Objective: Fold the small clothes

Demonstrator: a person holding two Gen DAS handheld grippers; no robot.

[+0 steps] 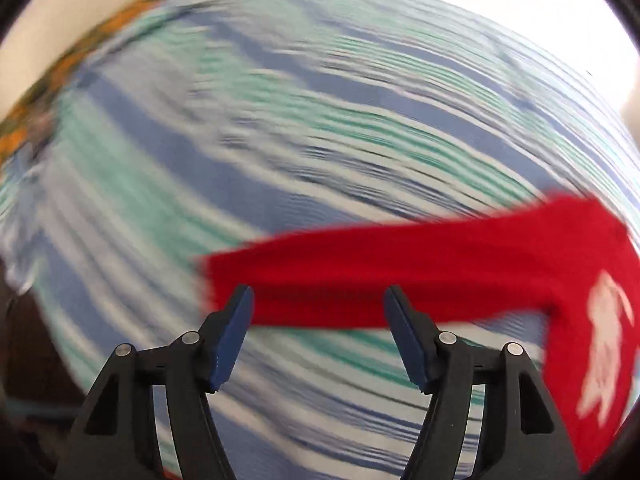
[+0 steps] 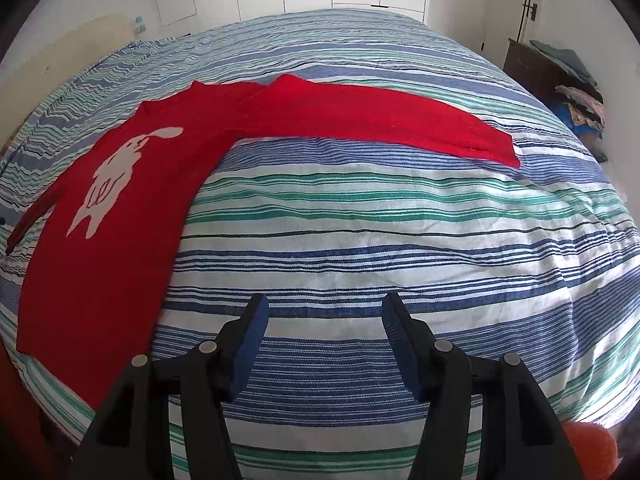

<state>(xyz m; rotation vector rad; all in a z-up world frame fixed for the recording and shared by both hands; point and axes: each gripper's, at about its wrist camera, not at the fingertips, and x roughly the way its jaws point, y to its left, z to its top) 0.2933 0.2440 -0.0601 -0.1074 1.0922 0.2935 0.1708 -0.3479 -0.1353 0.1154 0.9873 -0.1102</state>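
Left gripper (image 1: 319, 300): jaws spread, nothing between them; sweater (image 1: 420, 272) sleeve lies just beyond its tips. Right gripper (image 2: 325, 312): jaws spread, empty, over the bedspread (image 2: 400, 216); sweater up-left of it.

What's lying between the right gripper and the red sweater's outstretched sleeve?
Only bare striped bedspread separates the right gripper from the sleeve, seen in the right wrist view.
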